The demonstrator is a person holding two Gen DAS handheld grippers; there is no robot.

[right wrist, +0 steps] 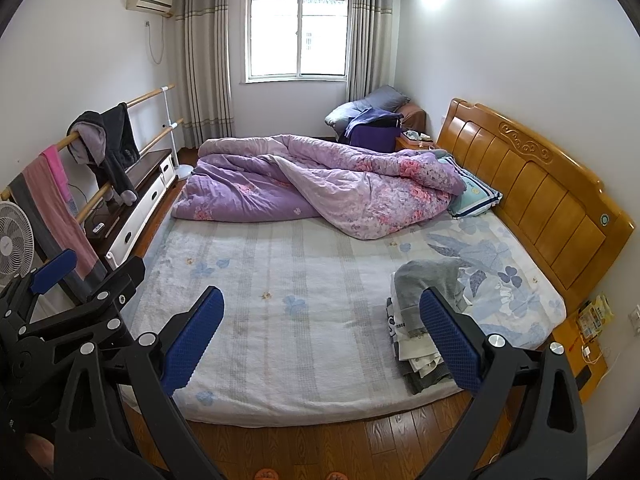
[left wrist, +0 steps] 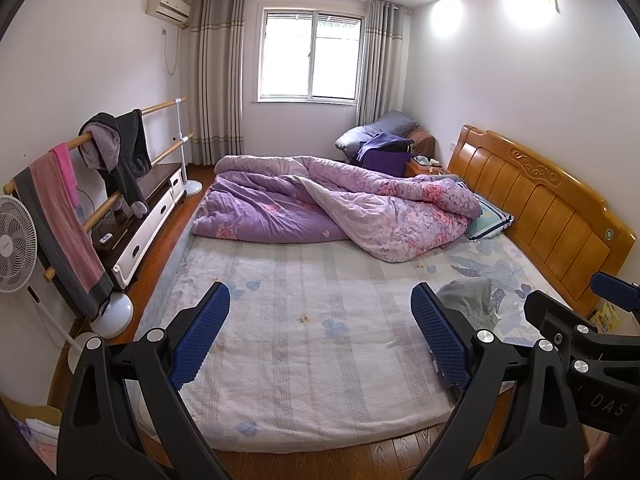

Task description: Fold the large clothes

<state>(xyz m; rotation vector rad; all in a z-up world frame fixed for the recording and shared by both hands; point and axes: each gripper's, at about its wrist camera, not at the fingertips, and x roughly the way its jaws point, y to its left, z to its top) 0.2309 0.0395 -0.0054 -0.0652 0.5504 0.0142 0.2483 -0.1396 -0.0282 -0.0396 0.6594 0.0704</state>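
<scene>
Jaws agape — folded clothes [right wrist: 420, 320] abed

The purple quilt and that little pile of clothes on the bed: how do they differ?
The purple quilt is by far the larger, sprawling across the far side of the bed; the pile of clothes sits small at the near edge, towards the headboard. The quilt is rumpled and loosely heaped; the clothes lie stacked in layers. The quilt is floral purple and pink; the clothes are grey, white and dark. Both rest on the bed, untouched by either gripper.
</scene>
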